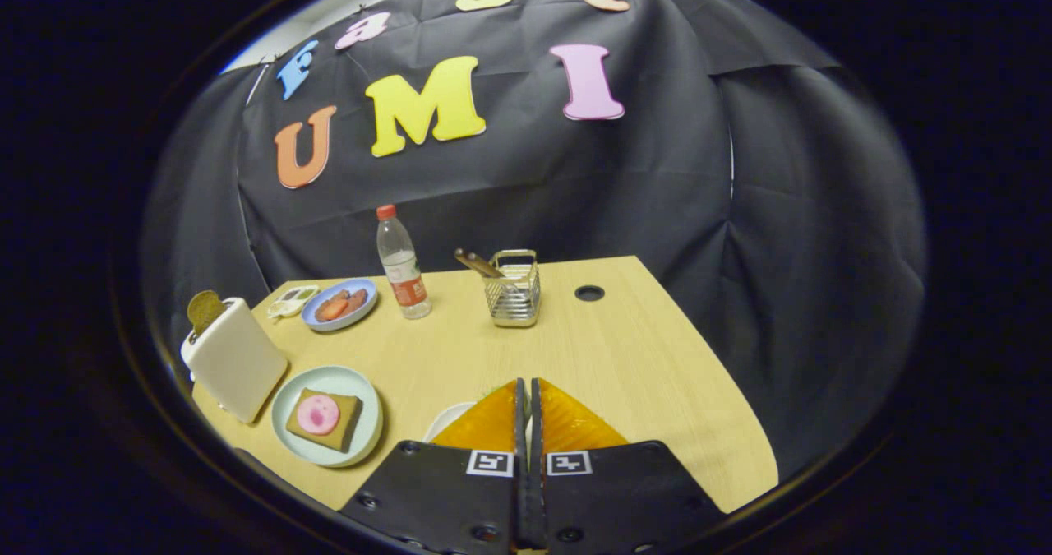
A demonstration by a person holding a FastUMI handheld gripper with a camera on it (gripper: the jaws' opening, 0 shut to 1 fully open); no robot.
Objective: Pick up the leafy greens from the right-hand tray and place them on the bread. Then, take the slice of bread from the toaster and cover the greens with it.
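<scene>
Tool [527,395]: orange fingers [485,423] pressed together with only a thin slit between, nothing visibly gripped; a sliver of green shows at the tips. Beneath them, a white tray [446,420], mostly hidden. To the left, a pale green plate [366,411] carrying the bread [345,425] topped with a pink slice [318,413]. Further left, a white toaster [237,367] with a slice of bread [204,309] standing in its slot. Beyond on the tabletop [625,358]: a blue plate [368,294], a bottle [402,263], a wire basket [514,289].

Orange fingers [501,417] together above white tray [448,419]
</scene>
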